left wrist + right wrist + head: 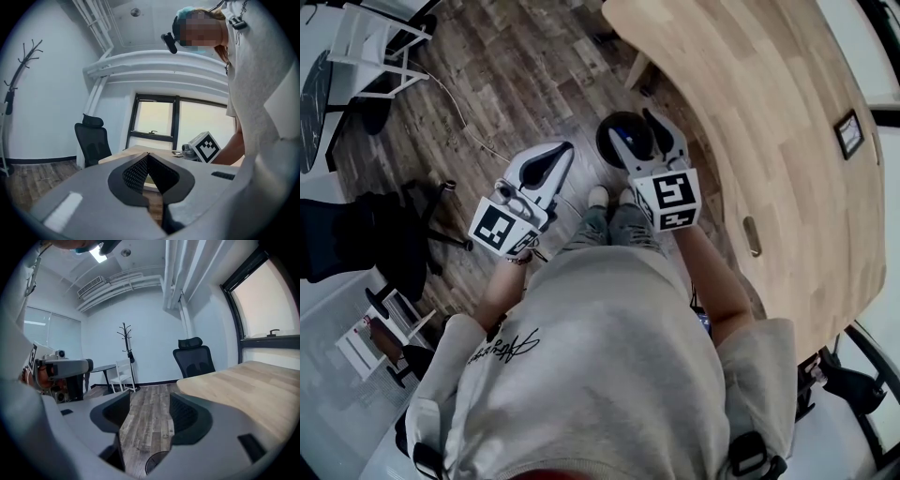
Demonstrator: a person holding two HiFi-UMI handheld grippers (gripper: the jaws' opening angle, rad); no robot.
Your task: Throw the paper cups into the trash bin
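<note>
Left tool (561, 152) clenched empty, right tool (633, 129) spread above round black bin (157, 465) on plank floor (516, 84)

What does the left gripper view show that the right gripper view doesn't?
Only the left gripper view: the left gripper, jaws together, and the other gripper's marker cube. Only the right gripper view: the right gripper, open over wood floor, the trash bin rim, a white chair. Both: the wooden table, a black office chair, a coat rack.
</note>
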